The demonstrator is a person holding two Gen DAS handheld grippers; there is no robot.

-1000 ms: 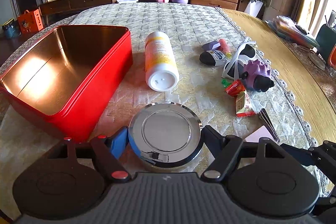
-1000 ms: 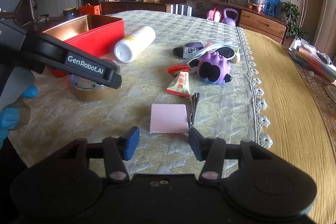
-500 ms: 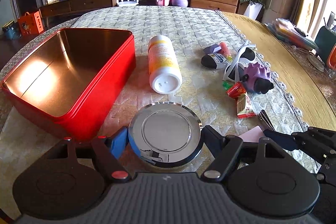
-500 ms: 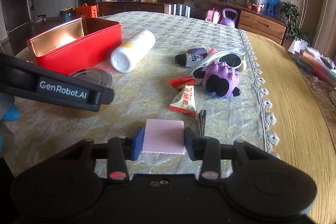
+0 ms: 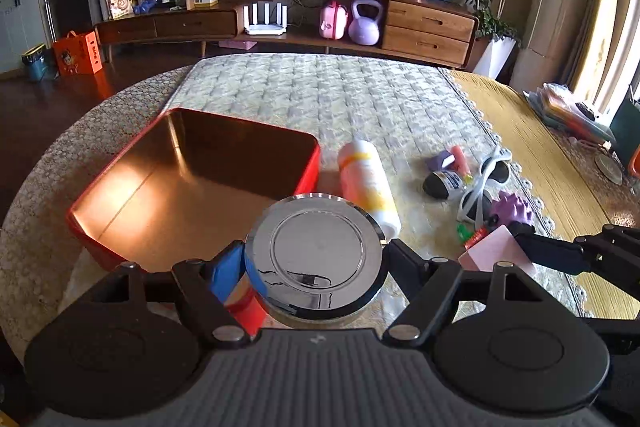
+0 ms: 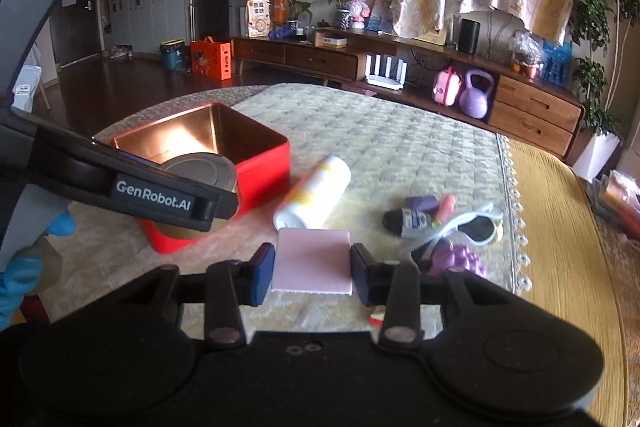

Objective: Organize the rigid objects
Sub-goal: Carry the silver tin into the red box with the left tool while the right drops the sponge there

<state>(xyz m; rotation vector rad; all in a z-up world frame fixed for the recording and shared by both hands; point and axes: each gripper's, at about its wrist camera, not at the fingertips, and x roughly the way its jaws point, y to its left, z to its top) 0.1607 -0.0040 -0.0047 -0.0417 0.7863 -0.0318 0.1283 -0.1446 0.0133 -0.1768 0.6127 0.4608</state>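
My left gripper (image 5: 314, 263) is shut on a round tin with a shiny silver lid (image 5: 316, 243), held in the air beside the near right corner of the open red box (image 5: 240, 125). In the right wrist view the tin (image 6: 200, 165) hangs at the red box's (image 6: 264, 167) near wall, behind a left finger (image 6: 160, 197). My right gripper (image 6: 312, 271) is shut on a flat pink pad (image 6: 314, 255), lifted off the cloth. The left wrist view shows that pad (image 5: 496, 251) at the right.
A white and yellow bottle (image 5: 368, 183) lies on its side right of the red box. Further right lie a small dark bottle (image 5: 440, 185), white sunglasses (image 5: 484, 183), a purple spiky toy (image 5: 514, 209) and sweet wrappers. A gloved hand (image 6: 16, 283) holds the left gripper.
The right gripper closed on the pink pad and lifted it. The left gripper rose with the round tin and moved to the red box's near corner.
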